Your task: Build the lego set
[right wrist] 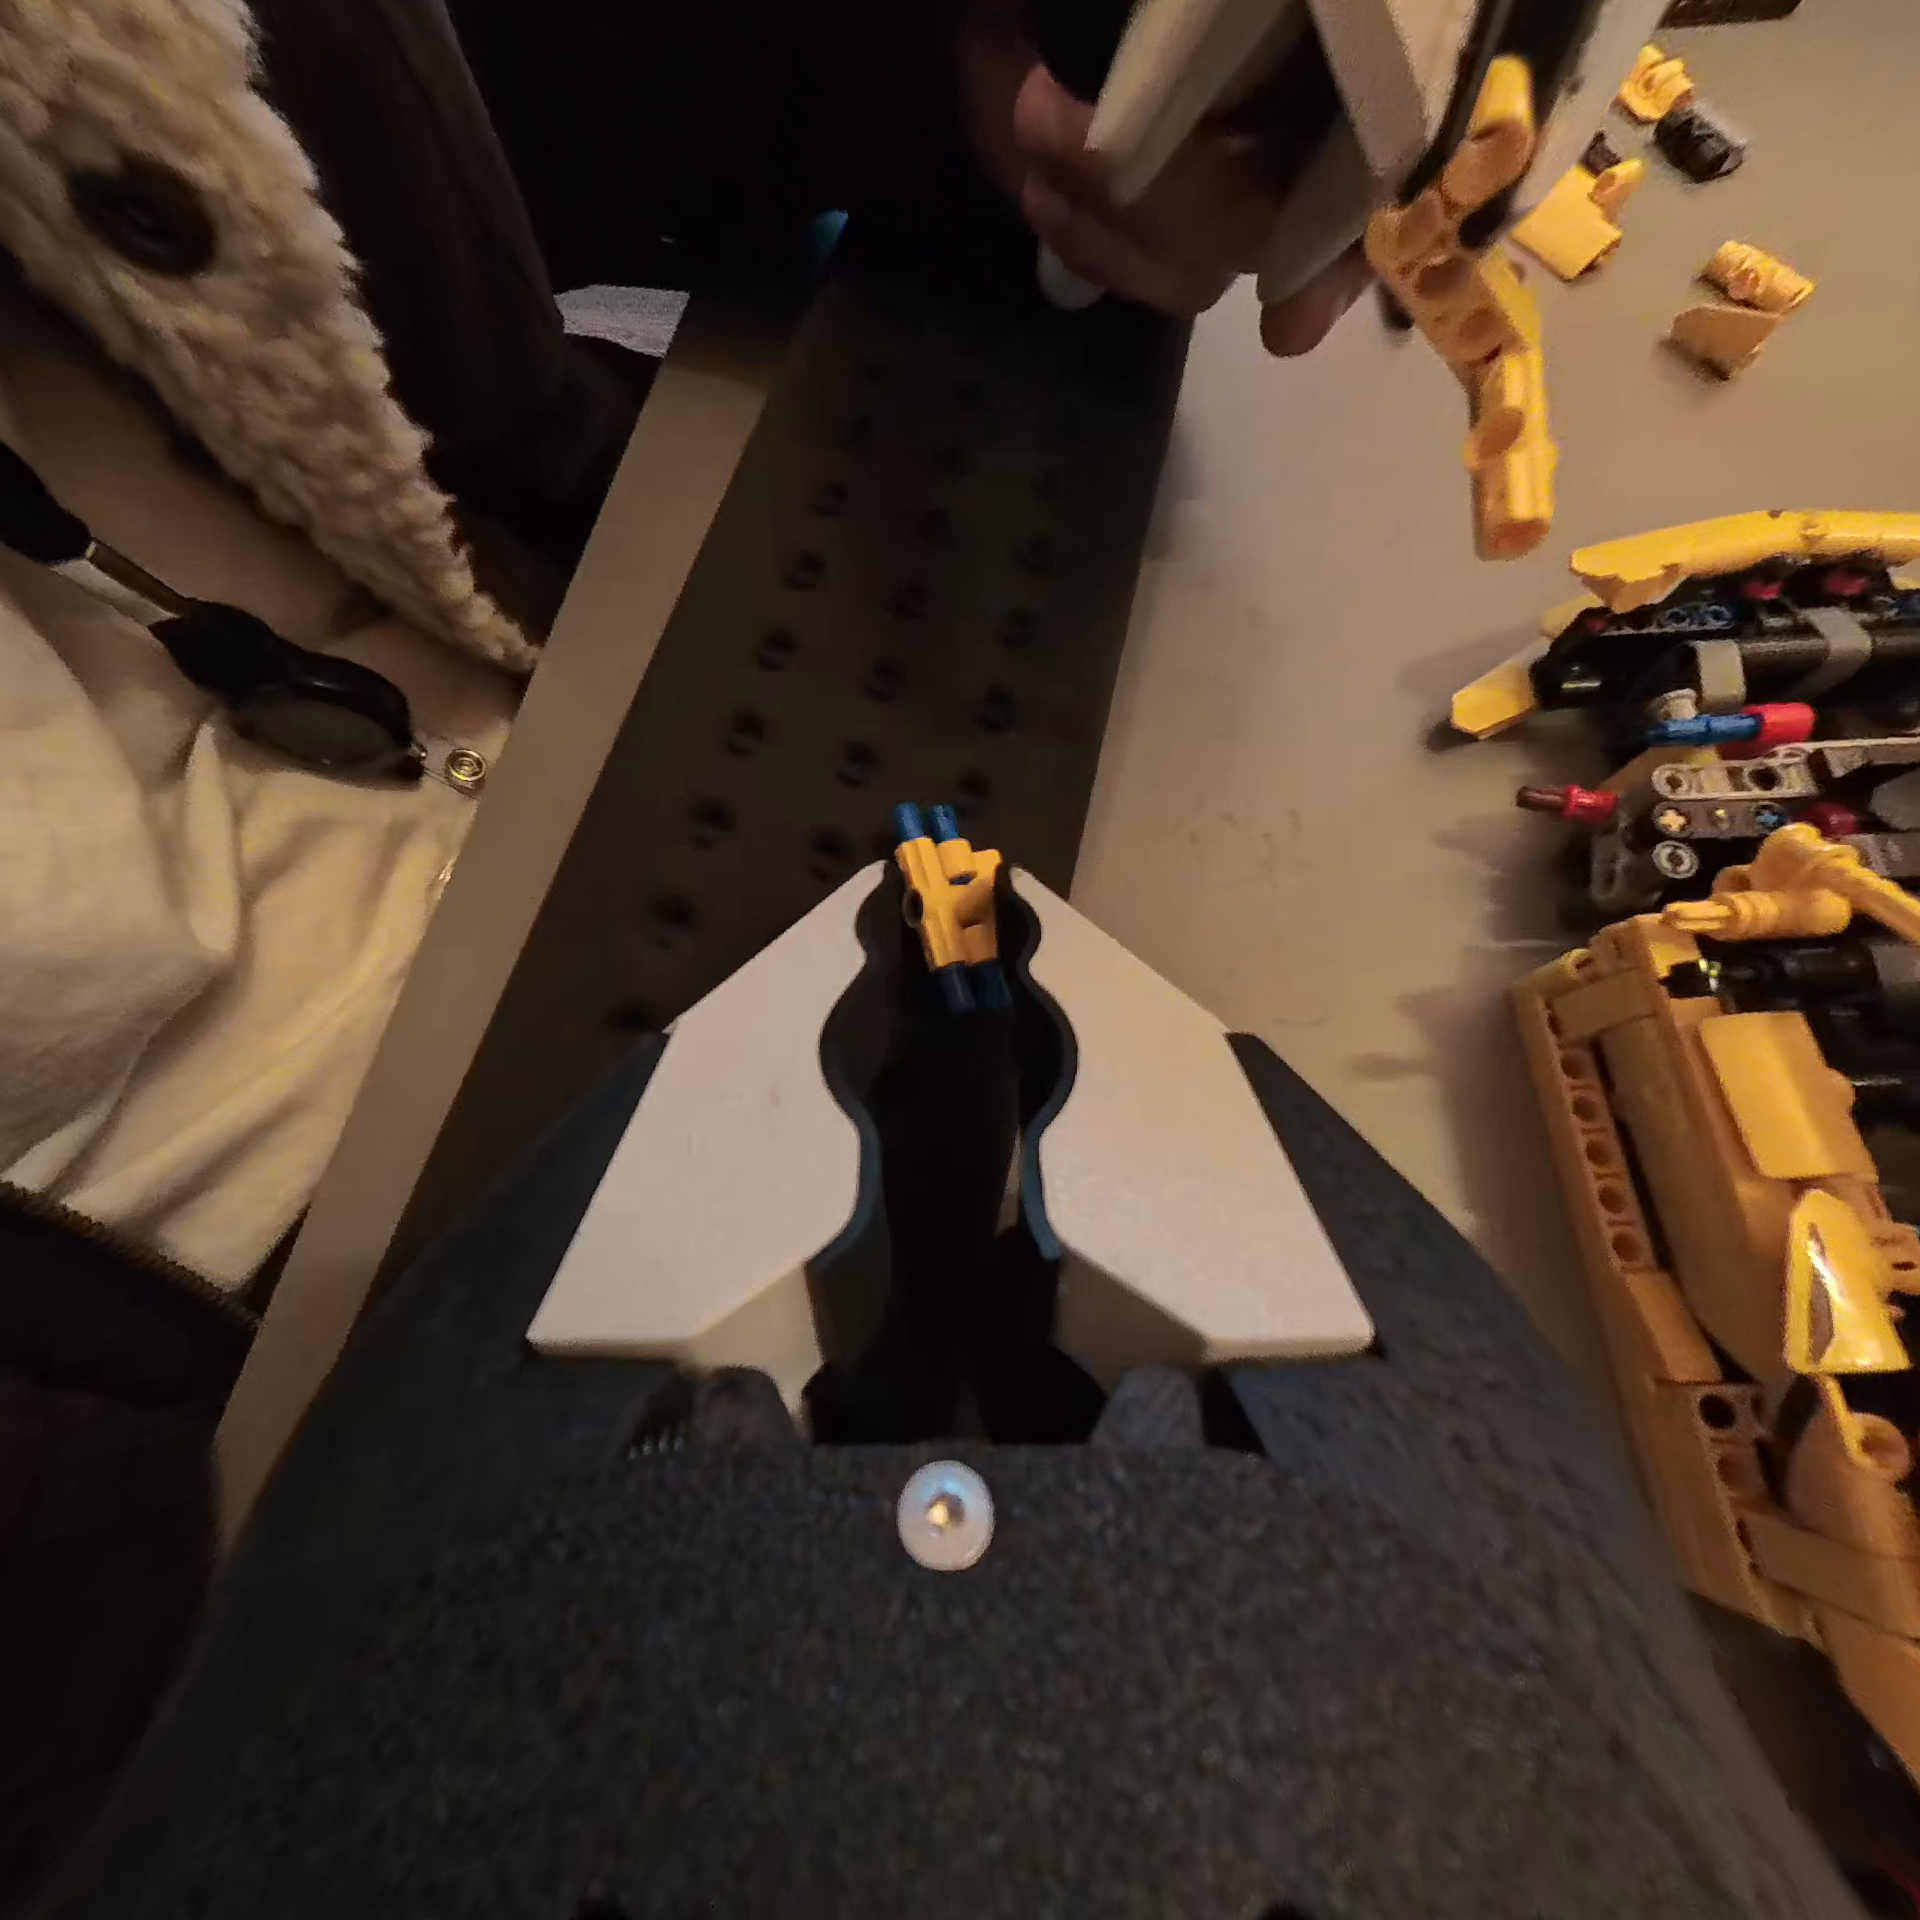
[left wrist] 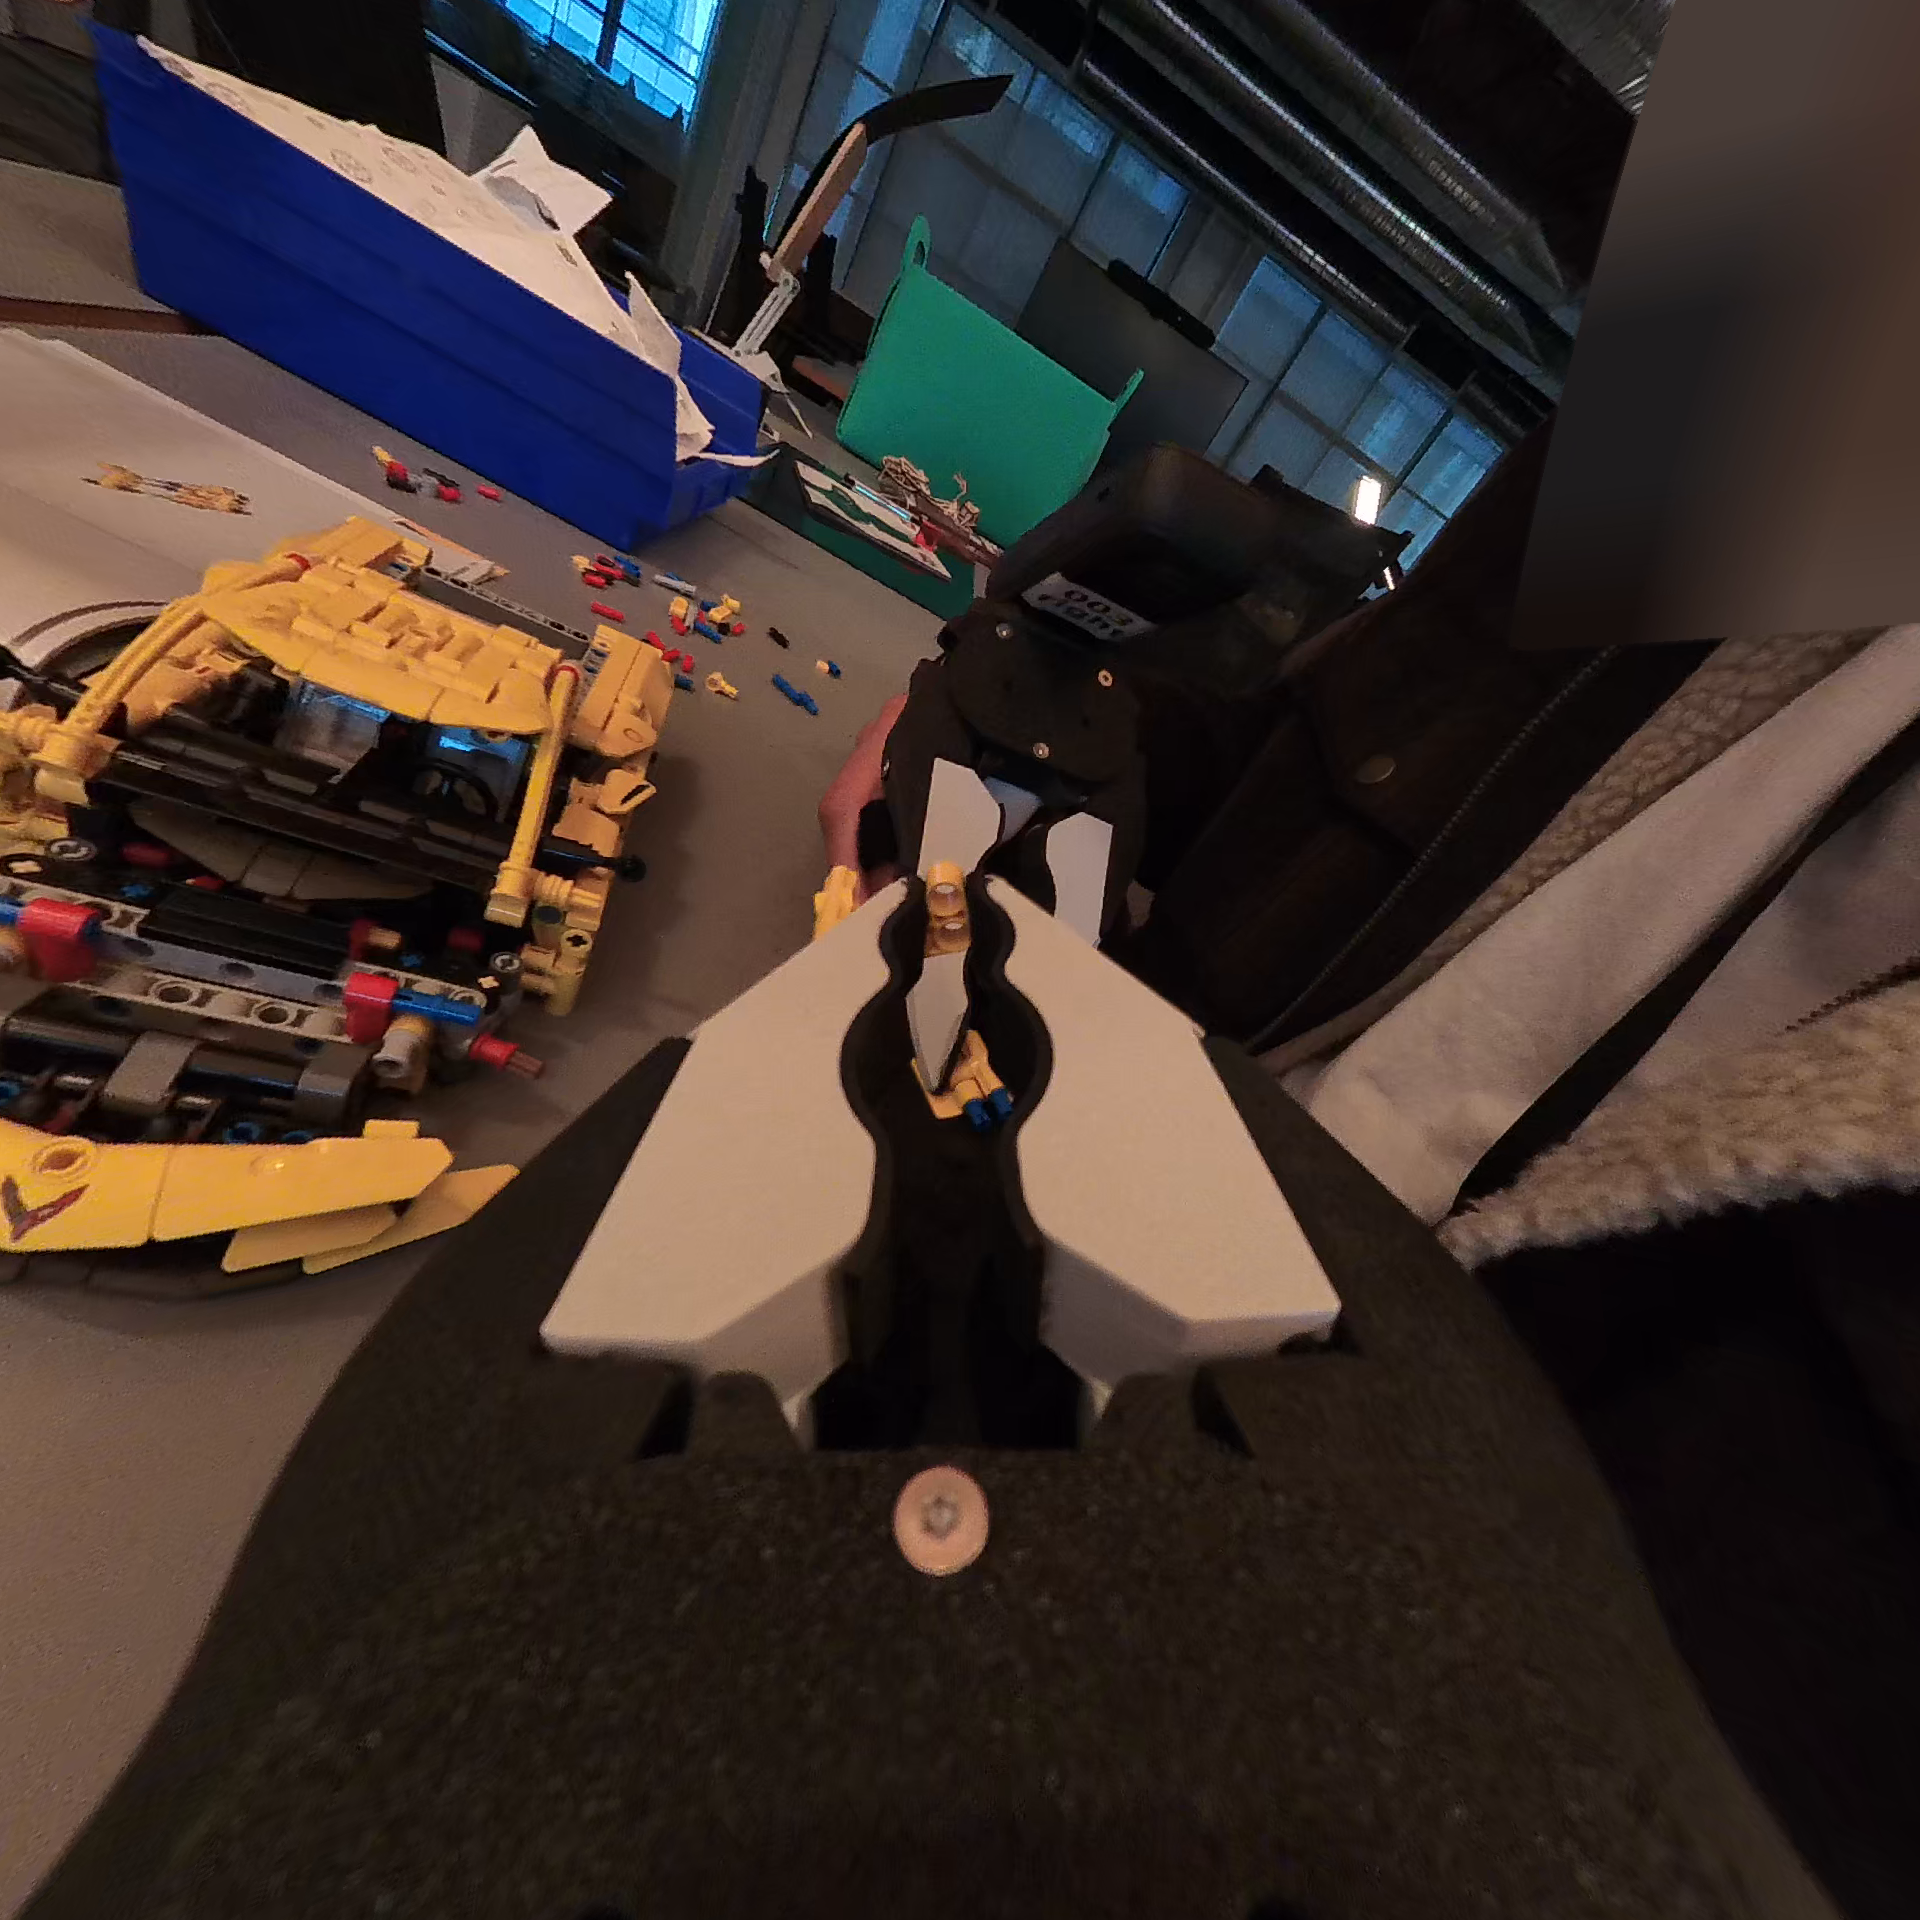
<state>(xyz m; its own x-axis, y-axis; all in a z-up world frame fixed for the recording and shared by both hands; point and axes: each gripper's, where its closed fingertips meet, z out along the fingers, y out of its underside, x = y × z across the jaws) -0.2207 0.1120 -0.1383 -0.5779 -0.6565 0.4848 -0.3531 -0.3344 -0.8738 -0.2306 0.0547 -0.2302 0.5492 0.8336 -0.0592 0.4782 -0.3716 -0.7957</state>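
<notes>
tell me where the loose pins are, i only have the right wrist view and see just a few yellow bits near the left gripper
Observer: Small red, blue and yellow loose pieces lie scattered on the table beyond the yellow car model, towards a blue bin.
Operator: whats in the bin
Observer: Crumpled white paper sheets; no bricks show in it.
Operator: is the left gripper shut on that yellow beam
Observer: Yes. The left gripper is shut on the yellow beam, whose holed end pokes out between its fingertips. Your right gripper and its yellow connector show just behind.
</notes>
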